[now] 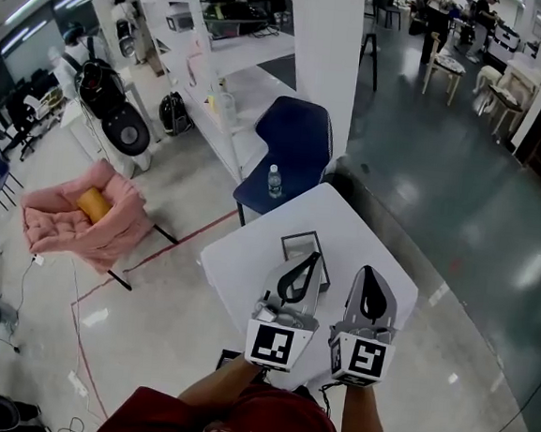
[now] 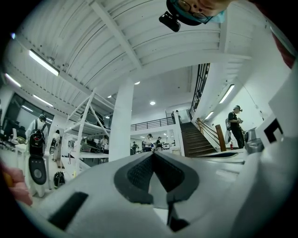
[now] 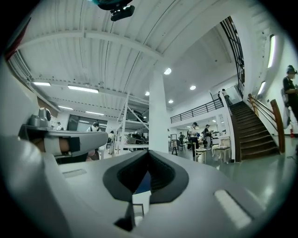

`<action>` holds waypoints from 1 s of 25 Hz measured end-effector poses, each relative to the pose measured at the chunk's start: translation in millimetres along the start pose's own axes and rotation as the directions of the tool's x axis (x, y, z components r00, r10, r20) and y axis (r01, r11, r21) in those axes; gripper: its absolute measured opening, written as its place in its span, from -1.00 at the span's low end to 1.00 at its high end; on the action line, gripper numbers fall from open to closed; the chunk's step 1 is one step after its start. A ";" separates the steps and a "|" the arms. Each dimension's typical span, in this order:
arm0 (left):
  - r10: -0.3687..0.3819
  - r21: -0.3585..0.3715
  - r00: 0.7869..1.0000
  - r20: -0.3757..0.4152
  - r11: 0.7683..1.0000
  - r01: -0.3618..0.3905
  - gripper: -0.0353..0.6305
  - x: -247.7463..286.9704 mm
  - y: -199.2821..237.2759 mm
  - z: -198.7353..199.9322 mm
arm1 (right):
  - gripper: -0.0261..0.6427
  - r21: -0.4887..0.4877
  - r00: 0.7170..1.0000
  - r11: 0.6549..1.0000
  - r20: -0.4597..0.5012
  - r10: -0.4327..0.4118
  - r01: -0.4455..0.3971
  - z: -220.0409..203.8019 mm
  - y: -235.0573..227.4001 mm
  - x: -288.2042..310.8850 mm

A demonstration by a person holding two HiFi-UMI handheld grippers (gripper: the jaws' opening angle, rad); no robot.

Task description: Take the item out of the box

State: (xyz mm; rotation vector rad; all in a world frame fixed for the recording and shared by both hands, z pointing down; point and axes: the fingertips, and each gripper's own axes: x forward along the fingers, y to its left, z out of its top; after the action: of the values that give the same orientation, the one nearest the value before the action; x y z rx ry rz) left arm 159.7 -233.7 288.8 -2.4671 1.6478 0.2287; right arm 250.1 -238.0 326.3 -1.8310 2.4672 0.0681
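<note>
Clenched and empty, left gripper (image 1: 315, 257) and right gripper (image 1: 367, 270) hover over the table (image 1: 238, 264), the box (image 1: 293, 244) just beyond the left tip (its item unseen), so a clean lift likely means opening before reaching squarely in.
</note>
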 end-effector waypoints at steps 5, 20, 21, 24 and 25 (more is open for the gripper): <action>0.025 0.019 0.999 -0.022 1.000 -0.025 -0.88 4.3 1.4 -8.8 | -0.92 0.029 1.000 1.000 -0.016 0.009 -0.009 -13.9 -11.4 7.3; 0.020 -0.018 0.997 -0.080 1.000 -0.021 -0.88 31.8 61.5 -80.8 | -0.92 0.015 0.993 1.000 -0.115 0.015 -0.014 -90.8 17.9 82.0; 0.017 -0.024 0.996 -0.087 1.000 -0.019 -0.88 34.8 68.8 -86.8 | -0.92 0.017 0.992 1.000 -0.122 0.014 -0.012 -96.5 22.0 90.3; -0.011 0.015 0.991 -0.134 1.000 0.013 -0.88 44.2 90.0 -104.6 | -0.92 0.024 0.985 1.000 -0.171 0.017 -0.013 -117.3 33.4 114.0; -0.013 0.014 0.990 -0.143 1.000 0.015 -0.88 46.9 97.0 -108.9 | -0.92 0.022 0.982 1.000 -0.188 0.018 -0.015 -124.3 36.5 121.0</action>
State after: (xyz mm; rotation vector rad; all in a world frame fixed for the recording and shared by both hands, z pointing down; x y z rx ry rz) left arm 91.6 -336.5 379.6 -2.5364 1.6784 0.0384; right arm 176.6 -352.3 440.2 -1.8902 2.5952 -0.1350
